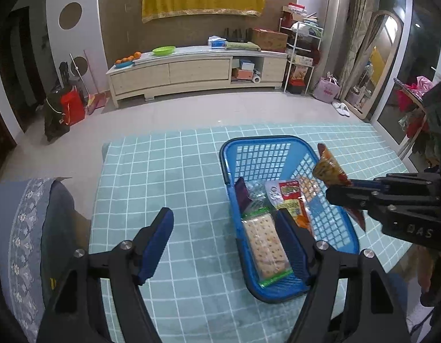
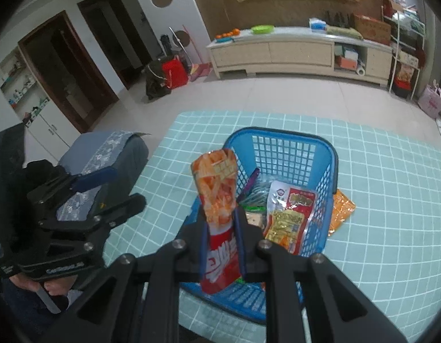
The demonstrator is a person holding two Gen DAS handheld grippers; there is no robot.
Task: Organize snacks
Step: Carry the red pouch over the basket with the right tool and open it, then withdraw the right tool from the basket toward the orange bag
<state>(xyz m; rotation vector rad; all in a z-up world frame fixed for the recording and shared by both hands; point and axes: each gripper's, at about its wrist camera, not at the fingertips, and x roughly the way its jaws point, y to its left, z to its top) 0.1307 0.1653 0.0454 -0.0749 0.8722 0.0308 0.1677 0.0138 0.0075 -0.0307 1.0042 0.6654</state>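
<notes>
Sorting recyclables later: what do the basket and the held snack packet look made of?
Blue basket: apparently moulded plastic, given its lattice walls and smooth sheen. Snack packet in the right gripper: glossy printed film, likely plastic; it creases and reflects light.

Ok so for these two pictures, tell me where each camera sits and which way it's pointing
Left wrist: sits on the left gripper, open and empty, looking forward and down over the checked table toward the TV cabinet; the right gripper enters from the right.
Right wrist: sits on the right gripper, facing the same way, shut on an orange snack packet above the blue basket; the left gripper shows at left.
Shared: basket, table, packet, cabinet, both grippers.
</notes>
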